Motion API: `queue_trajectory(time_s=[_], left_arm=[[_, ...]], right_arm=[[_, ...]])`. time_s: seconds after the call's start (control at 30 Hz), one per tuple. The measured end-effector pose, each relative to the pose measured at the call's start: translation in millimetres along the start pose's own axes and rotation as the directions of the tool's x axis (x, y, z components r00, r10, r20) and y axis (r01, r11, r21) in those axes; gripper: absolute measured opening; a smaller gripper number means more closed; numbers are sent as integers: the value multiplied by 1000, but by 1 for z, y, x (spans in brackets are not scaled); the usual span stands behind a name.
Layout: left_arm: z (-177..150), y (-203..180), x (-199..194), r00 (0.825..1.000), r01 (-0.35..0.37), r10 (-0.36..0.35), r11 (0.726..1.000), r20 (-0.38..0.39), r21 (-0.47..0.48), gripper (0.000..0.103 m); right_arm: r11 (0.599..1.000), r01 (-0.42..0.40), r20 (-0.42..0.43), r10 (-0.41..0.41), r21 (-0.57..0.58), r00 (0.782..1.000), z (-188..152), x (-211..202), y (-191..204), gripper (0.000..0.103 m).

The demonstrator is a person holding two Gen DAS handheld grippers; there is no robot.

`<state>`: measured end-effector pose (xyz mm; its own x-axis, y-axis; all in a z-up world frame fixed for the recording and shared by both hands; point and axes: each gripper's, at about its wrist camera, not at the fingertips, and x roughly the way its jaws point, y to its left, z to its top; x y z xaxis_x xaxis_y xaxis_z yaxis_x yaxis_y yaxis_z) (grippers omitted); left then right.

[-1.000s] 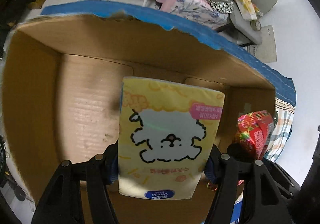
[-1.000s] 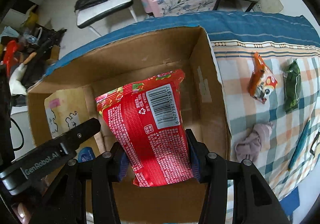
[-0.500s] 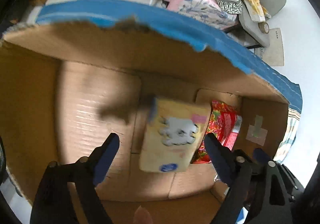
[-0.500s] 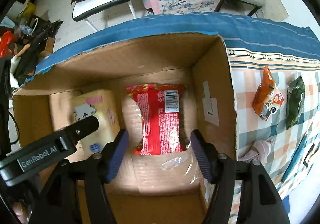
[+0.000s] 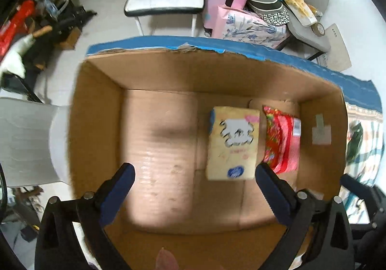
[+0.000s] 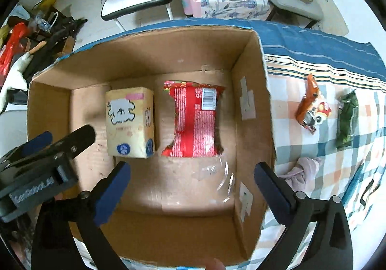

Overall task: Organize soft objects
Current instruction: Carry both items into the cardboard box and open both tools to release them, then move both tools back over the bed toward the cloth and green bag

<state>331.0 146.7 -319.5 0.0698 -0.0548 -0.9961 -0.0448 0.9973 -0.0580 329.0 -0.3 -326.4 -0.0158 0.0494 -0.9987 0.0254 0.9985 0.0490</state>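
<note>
Both grippers, left gripper [image 5: 194,188] and right gripper [image 6: 191,186], have just let go, fingers spread, so 2 packs, yellow tissue pack [image 6: 130,122] and red pack [image 6: 194,122], lie side by side on the cardboard box [image 6: 251,76] floor toward its right wall, with 4 items left on the tablecloth [image 6: 289,81].

Both grippers let go and pulled up — the yellow tissue pack [image 6: 130,122] and red snack bag [image 6: 194,119] now lie side by side on the cardboard box [image 6: 251,72] floor, the left gripper [image 5: 194,191] and right gripper [image 6: 191,188] wide apart above.
</note>
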Motion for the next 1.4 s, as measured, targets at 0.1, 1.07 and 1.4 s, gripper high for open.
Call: queue_trajectory(time_s=[0.1, 1.07, 1.4], left_arm=[[-9, 0, -14, 999, -21, 21, 1000, 50, 9, 102], [-108, -120, -145, 949, -9, -9, 998, 314, 56, 102], [-56, -252, -108, 973, 52, -96, 976, 208, 210, 102]], right_arm=[[1000, 2, 39, -2, -13, 999, -15, -11, 0, 103], [993, -117, 248, 121, -31, 961, -131, -132, -114, 103], [988, -41, 241, 4, 149, 971, -107, -129, -268, 103]])
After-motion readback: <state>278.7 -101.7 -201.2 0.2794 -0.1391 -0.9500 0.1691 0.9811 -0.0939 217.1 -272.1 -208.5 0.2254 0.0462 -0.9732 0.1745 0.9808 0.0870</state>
